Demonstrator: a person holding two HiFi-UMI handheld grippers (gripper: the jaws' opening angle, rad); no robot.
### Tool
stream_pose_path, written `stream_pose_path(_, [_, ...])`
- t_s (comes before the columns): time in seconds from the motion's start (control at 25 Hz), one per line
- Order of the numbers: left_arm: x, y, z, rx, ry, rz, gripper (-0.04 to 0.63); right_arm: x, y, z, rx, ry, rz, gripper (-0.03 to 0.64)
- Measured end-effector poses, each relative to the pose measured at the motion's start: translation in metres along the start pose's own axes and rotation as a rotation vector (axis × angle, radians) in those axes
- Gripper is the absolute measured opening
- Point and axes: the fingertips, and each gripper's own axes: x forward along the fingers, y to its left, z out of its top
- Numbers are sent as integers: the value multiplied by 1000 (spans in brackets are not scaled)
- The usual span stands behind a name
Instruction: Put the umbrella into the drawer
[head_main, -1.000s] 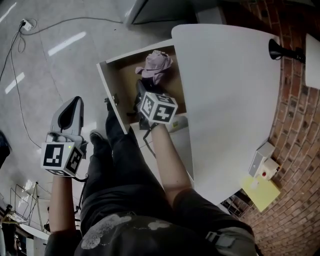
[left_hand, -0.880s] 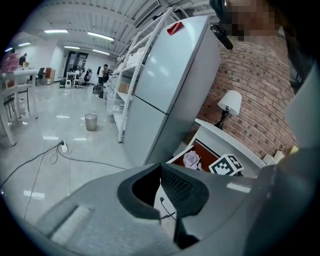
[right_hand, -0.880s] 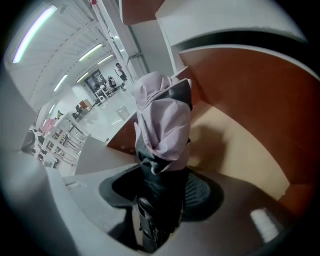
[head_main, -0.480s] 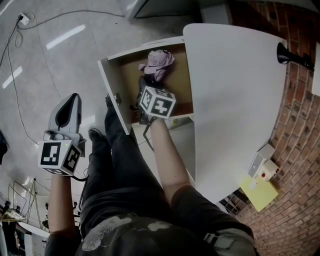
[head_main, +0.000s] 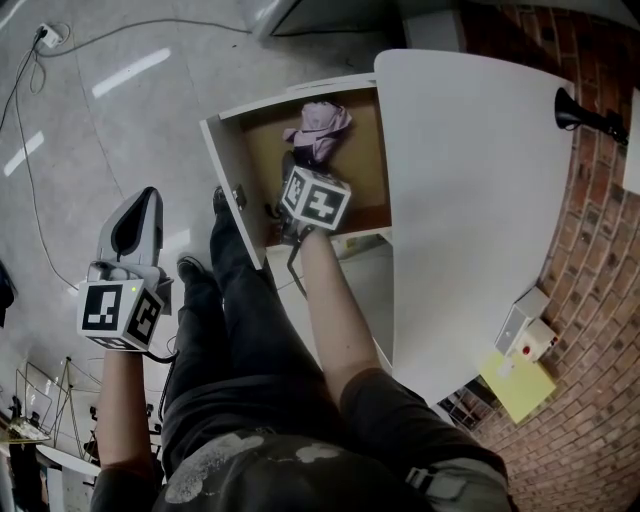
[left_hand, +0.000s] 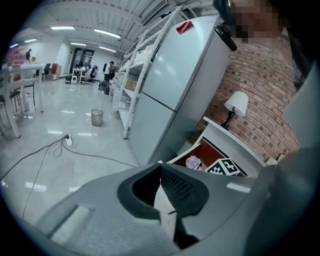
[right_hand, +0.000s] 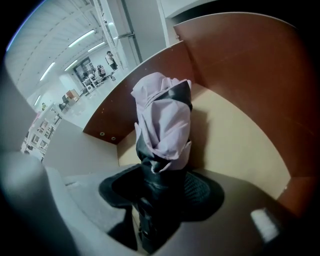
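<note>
A folded umbrella (right_hand: 162, 125), lilac cloth over black, points down into the open drawer (right_hand: 240, 145), which has a brown inside. My right gripper (right_hand: 160, 192) is shut on the umbrella's black lower part. I cannot tell whether the far end of the umbrella touches the drawer floor. In the head view the umbrella (head_main: 318, 128) lies inside the drawer (head_main: 228, 170), with the right gripper (head_main: 298, 165) just behind it under its marker cube. My left gripper (head_main: 148, 200) hangs over the floor left of the drawer. The left gripper (left_hand: 161, 167) is shut with nothing in it.
A white desk top (head_main: 480, 200) covers the space right of the drawer, with a black lamp (head_main: 580, 110) by the brick wall. The person's legs (head_main: 235, 330) stand in front of the drawer. A cable and power strip (head_main: 48, 42) lie on the floor. A tall fridge (left_hand: 175, 90) stands behind.
My right gripper has sunk a little deeper into the drawer with the umbrella still in it. The left gripper has barely moved.
</note>
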Motion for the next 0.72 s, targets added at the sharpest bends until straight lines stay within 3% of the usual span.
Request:
stream_pose_path(0.2, [-3,2,2,1,-13,-8,11,2,0,1,10,3,-17,245])
stream_pose_path(0.52, [-26,19,2,-26,-52,26,11,-9,10,2,15,-20,31,347])
stream_pose_path(0.72, [-55,17,2,-19,-80,28,11,-35,13,1,24,-54,7,347])
